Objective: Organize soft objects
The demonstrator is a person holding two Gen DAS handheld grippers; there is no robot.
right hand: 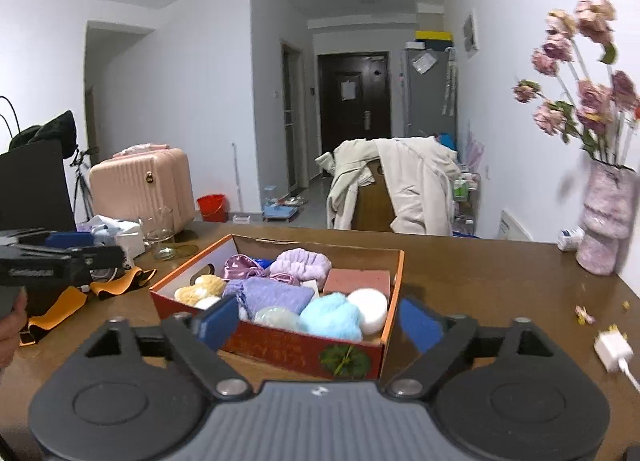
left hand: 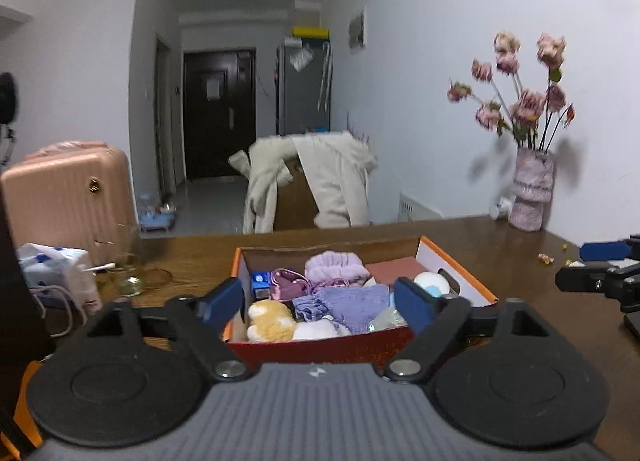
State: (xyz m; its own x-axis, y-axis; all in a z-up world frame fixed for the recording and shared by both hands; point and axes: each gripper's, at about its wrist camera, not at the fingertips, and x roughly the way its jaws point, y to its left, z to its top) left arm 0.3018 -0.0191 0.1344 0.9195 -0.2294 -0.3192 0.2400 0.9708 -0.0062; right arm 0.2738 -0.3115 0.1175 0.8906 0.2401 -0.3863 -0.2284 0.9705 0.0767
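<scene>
A red and orange cardboard box (left hand: pixel 320 349) (right hand: pixel 304 349) stands on the brown table, filled with soft things: a lilac fluffy headband (left hand: pixel 336 267) (right hand: pixel 300 261), a purple knit cloth (left hand: pixel 352 307) (right hand: pixel 276 295), a yellow plush (left hand: pixel 270 319) (right hand: pixel 200 289), a light blue puff (right hand: pixel 332 317), a white round sponge (right hand: pixel 370 307) and a pink block (right hand: pixel 356 281). My left gripper (left hand: pixel 320 303) is open and empty, just in front of the box. My right gripper (right hand: pixel 318 321) is open and empty, its fingers astride the box's near right corner. Each gripper shows at the edge of the other's view.
A vase of pink flowers (left hand: pixel 532 189) (right hand: pixel 604 217) stands at the table's far right. A glass (left hand: pixel 128 261), tissues (left hand: pixel 52 261) and an orange and black strap (right hand: pixel 100 289) lie at the left. A white charger (right hand: pixel 612 349) lies at the right. A pink suitcase (right hand: pixel 140 185) stands behind.
</scene>
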